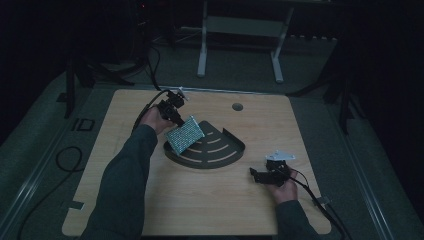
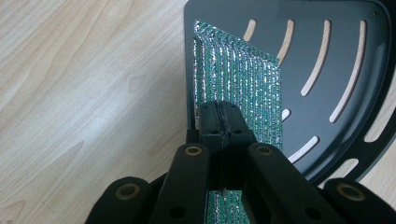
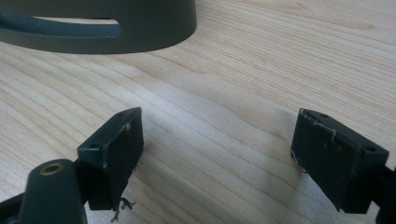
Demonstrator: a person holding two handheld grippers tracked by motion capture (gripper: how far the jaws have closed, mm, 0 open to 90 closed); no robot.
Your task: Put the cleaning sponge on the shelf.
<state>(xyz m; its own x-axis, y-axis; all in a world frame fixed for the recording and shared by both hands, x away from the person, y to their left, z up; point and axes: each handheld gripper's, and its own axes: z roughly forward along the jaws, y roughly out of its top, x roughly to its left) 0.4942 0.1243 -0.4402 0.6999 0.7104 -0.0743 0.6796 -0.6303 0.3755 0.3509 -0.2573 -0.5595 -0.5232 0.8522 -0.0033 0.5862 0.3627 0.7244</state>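
Room past the tabletop point(image 1: 200, 200) is dark in the high view; only a pale frame point(image 1: 242, 30) on the floor at 12 o'clock reads. Left tongs point(image 1: 181, 119) are small there, jaw detail unreadable. In the left gripper view the sponge's point(image 2: 243, 88) lower end is cut off behind the jaws and linkage. In the right gripper view the rack point(image 3: 116, 28) is cropped at the top edge, only its curved wall and one slot visible.

Left tongs point(image 2: 223, 122): jaws closed tight on the sponge, pinching its near edge. The sponge is a glittery green-silver pad; it stands tilted, its far end on the rack point(image 2: 327, 60) floor by the straight left wall. High view: sponge point(image 1: 184, 134) sits at the rack's point(image 1: 220, 150) 9 o'clock side, leaning over the rim. Rack is a dark quarter-round slotted tray, centre of the tabletop.

Right tongs point(image 3: 215, 154): jaws wide apart, nothing between them, bare wood below. Whether they touch the tabletop, can't tell. High view puts the right tongs point(image 1: 255, 173) at 4 o'clock from the rack, clear of it, pointing toward 9 o'clock.

Left forearm runs from 6 o'clock up to about 11, sleeve dark green, hand point(image 1: 155, 119) wrapped on the grip, tongs angled down toward 4 o'clock into the rack. Right hand point(image 1: 285, 187) low near the tabletop's 5 o'clock edge, cable trailing off toward 5.
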